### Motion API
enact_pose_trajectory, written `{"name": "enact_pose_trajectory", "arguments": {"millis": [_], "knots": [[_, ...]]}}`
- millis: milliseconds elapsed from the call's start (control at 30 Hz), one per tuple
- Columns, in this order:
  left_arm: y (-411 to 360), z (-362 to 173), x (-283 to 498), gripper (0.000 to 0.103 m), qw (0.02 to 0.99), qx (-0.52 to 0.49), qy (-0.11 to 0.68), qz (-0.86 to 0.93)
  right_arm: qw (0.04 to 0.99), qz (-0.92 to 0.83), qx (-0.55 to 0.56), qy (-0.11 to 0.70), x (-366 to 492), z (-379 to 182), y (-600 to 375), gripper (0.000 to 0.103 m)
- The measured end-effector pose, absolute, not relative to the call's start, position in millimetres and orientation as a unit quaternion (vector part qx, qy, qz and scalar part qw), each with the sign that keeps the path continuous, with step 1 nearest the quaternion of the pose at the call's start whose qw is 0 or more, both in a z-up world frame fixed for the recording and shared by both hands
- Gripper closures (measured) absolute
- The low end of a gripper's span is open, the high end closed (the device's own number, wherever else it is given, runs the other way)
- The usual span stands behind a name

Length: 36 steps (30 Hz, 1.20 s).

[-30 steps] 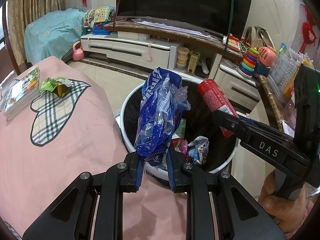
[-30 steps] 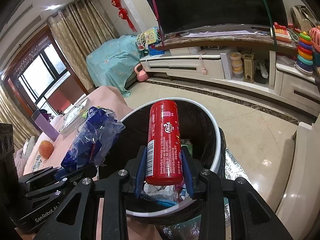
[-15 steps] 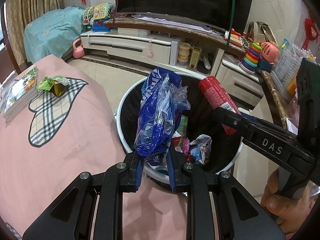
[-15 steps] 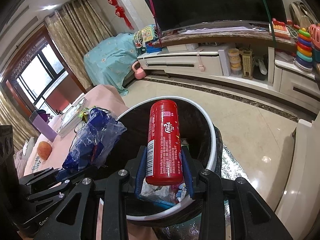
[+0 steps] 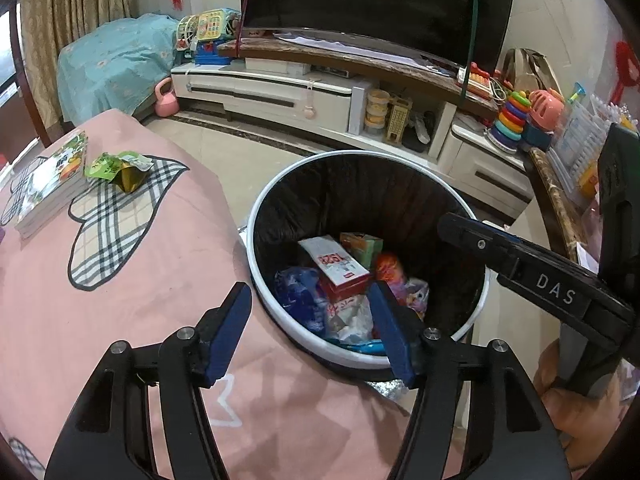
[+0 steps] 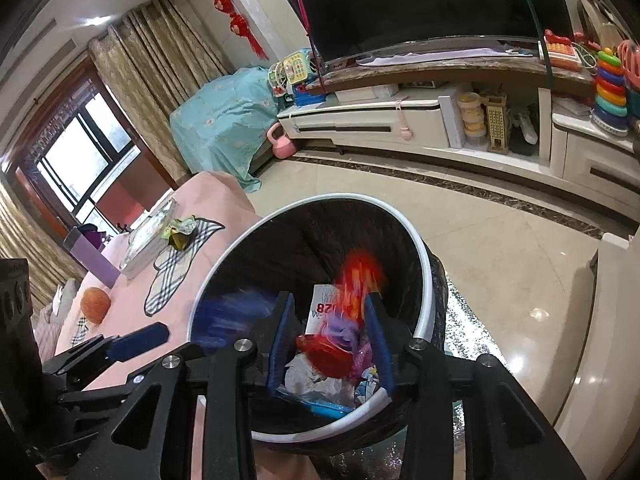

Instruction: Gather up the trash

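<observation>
A round bin with a white rim (image 5: pixel 352 154) and black liner stands beside the pink table, also seen in the right wrist view (image 6: pixel 340 197). My left gripper (image 5: pixel 310 332) hangs over its near rim, jaws opening with nothing between them. The crumpled blue plastic bag (image 5: pixel 298 292) lies inside the bin among other wrappers. My right gripper (image 6: pixel 330 340) is above the bin too, its jaws opening. The red can (image 6: pixel 356 280) is a blur below them, free of the pads and dropping onto the trash. In the left wrist view the red can (image 5: pixel 390 266) rests in the bin.
On the pink tablecloth (image 5: pixel 120 300) lie a green snack wrapper (image 5: pixel 120 166), a stack of books (image 5: pixel 52 184), an apple (image 6: pixel 95 304) and a purple bottle (image 6: pixel 90 256). A TV cabinet (image 5: pixel 280 96) and toys (image 5: pixel 514 120) stand behind. A person's hand (image 5: pixel 576 412) holds the right gripper.
Both grippers opened over the bin. The blue bag left the left jaws and dropped in. The red can slipped out of the right jaws and is falling.
</observation>
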State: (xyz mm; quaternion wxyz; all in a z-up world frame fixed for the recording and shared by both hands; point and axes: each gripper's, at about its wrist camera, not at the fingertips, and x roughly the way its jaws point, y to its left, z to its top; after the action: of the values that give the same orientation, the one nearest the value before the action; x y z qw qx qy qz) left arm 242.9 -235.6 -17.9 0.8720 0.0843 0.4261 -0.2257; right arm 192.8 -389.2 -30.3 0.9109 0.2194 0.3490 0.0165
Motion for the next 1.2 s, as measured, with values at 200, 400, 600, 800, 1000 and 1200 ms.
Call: {"name": "enact_pose_trajectory", "arguments": {"millis": [200,400,600,800,1000,1200], "knots": [[-224,-16,238,0.035,0.876,0.077,0.423,-0.217,0.913,0.020,0.226,0.340,187,-25,-388,0.047],[-200,-15,227,0.027,0.883,0.060,0.421,-0.201,0.915,0.036,0.234,0.328,172,-16,-378,0.018],[-164,-16,206,0.026,0.888,0.018,0.418,-0.192,0.920,0.044,0.239,0.308,145,-7,-364,0.005],[-131,-21,176,0.026,0.891,-0.018,0.416,-0.178,0.922,0.047,0.245,0.297,115,-3,-348,0.003],[-103,-19,140,0.026,0.905,-0.039,0.390,-0.163,0.924,0.048,0.249,0.287,86,-8,-331,0.000],[-81,-17,107,0.022,0.925,-0.033,0.352,-0.141,0.925,0.053,0.243,0.288,64,-18,-309,0.000]]}}
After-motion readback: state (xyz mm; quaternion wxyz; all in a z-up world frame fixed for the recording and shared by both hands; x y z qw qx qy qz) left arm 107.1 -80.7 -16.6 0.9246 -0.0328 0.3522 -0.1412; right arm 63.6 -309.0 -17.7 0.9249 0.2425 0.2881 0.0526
